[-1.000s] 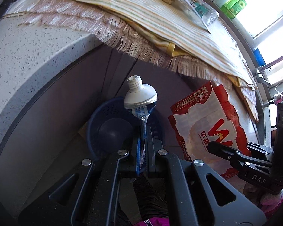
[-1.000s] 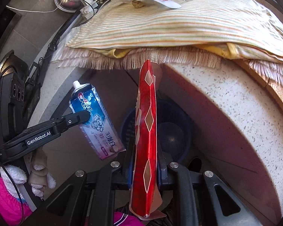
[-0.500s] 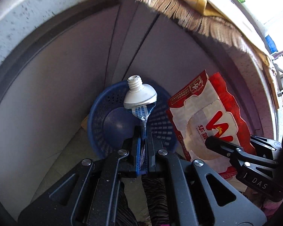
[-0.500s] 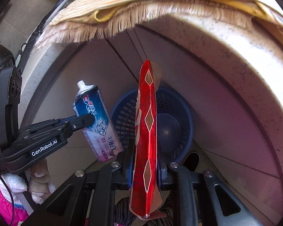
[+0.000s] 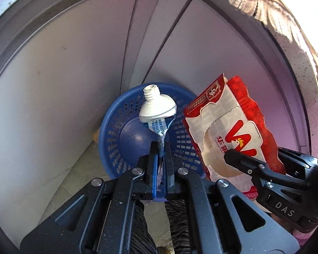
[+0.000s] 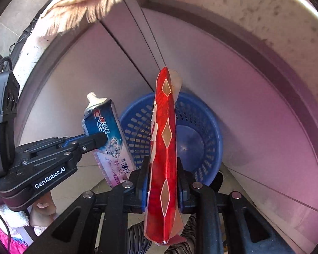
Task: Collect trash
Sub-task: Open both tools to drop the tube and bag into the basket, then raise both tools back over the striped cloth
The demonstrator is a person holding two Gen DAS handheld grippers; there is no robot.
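Observation:
My left gripper (image 5: 161, 146) is shut on a flattened toothpaste tube (image 5: 156, 114) with its uncapped white neck up, held over a blue plastic basket (image 5: 112, 135) on the floor. The tube (image 6: 108, 139) and left gripper (image 6: 99, 139) also show in the right wrist view. My right gripper (image 6: 163, 163) is shut on a red and white snack box (image 6: 165, 148), seen edge-on above the basket (image 6: 207, 131). In the left wrist view the box (image 5: 228, 133) hangs just right of the basket, pinched by the right gripper (image 5: 233, 156).
Grey cabinet doors (image 5: 74, 63) stand behind the basket under a speckled stone counter (image 6: 264, 14). A fringed cloth (image 5: 254, 2) hangs over the counter edge. The floor (image 5: 74, 165) is pale tile. The person's striped clothing shows below the grippers.
Both grippers have dropped lower and closer to the basket with their loads. The countertop and its clutter have slid up out of view.

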